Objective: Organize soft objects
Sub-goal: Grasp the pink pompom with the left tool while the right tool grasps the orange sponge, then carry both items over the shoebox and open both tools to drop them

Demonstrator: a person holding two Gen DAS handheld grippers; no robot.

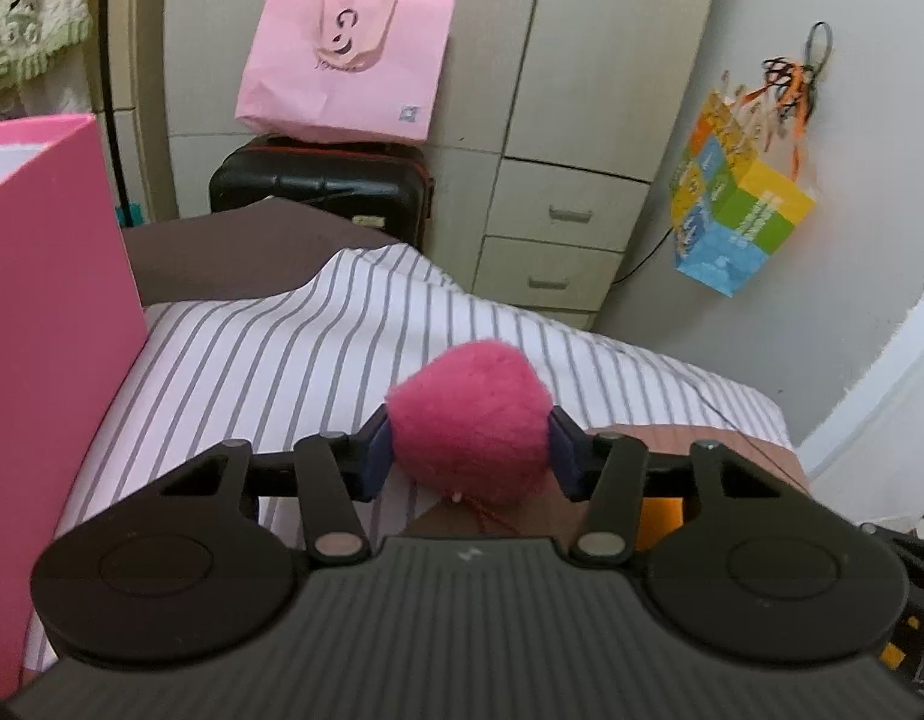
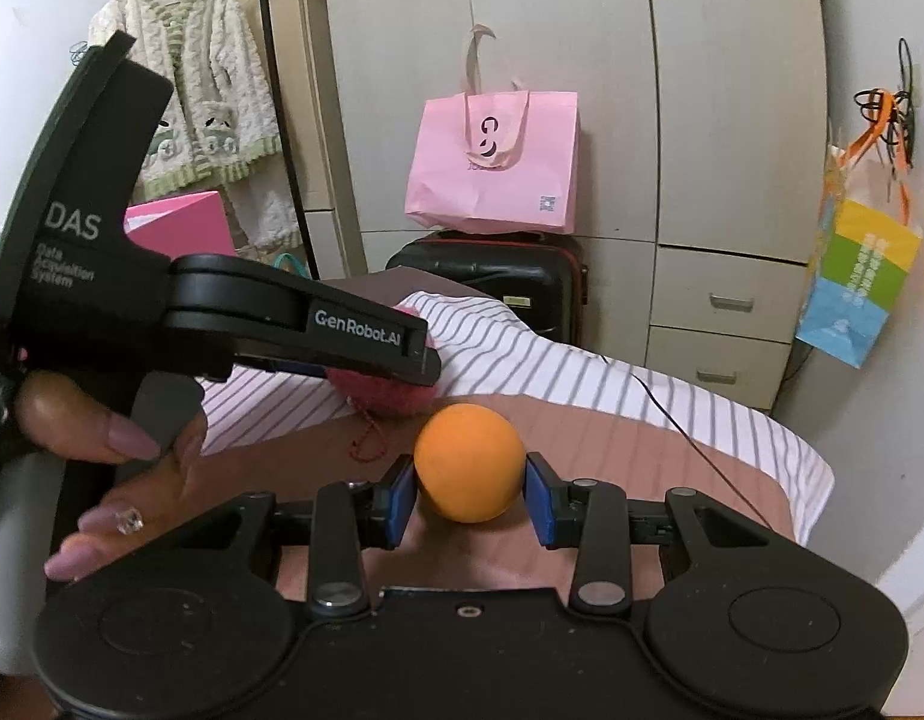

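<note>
Plainly, the left gripper point(image 2: 402, 369) carries white lettering: "DAS", "Data Acquisition System" and "GenRobot.AI", legible only in the right wrist view, where a hand with long mauve nails point(image 2: 111, 468) holds it. Its jaws pinch a fuzzy magenta pompom ball point(image 1: 469, 417), held above the white cloth with grey stripes point(image 1: 234, 360). The right gripper point(image 2: 469, 495) has its blue-padded jaws pressed against a smooth orange ball point(image 2: 469, 463), just beside the pompom and nearer the camera than the striped cloth. Beyond the cloth, a pale pink paper bag point(image 2: 492, 165) printed with a smiling mark sits on a black suitcase point(image 2: 492, 282). Only the left wrist view shows, close up, the tall bright pink box point(image 1: 54, 312) bordering the cloth's left edge.
</note>
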